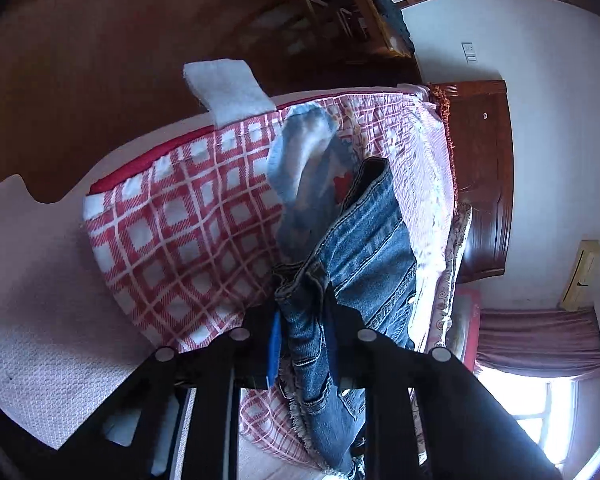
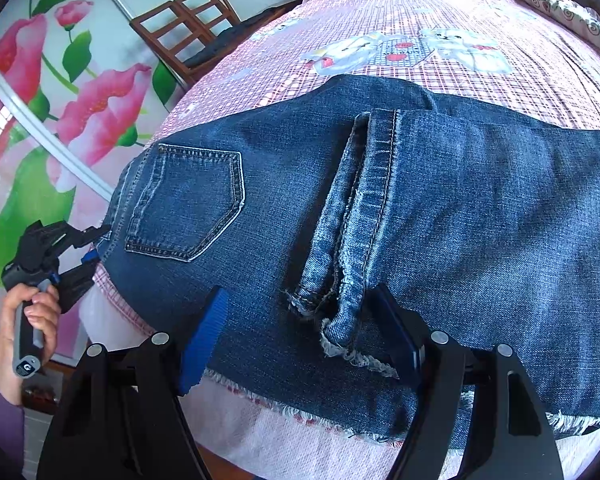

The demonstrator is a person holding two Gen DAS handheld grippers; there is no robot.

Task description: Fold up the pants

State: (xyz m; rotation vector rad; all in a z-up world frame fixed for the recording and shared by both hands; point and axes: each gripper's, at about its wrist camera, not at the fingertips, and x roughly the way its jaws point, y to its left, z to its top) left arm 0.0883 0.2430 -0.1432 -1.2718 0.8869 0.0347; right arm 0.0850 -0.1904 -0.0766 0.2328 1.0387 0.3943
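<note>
You find almost nothing to read here. The grey handle (image 2: 27, 344) in your left hand (image 2: 28, 320) carries a small round white mark on its butt end, too small to make out.

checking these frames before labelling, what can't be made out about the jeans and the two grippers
- Jeans, right wrist view: the far right end is cut off by the frame edge.
- Jeans, left wrist view: the pinched part is hidden by the left gripper.
- Right gripper: fingers straddle the frayed hem; contact underneath is hidden by denim.
- Person's hand, right wrist view: the arm is cut off at the edge.
</note>
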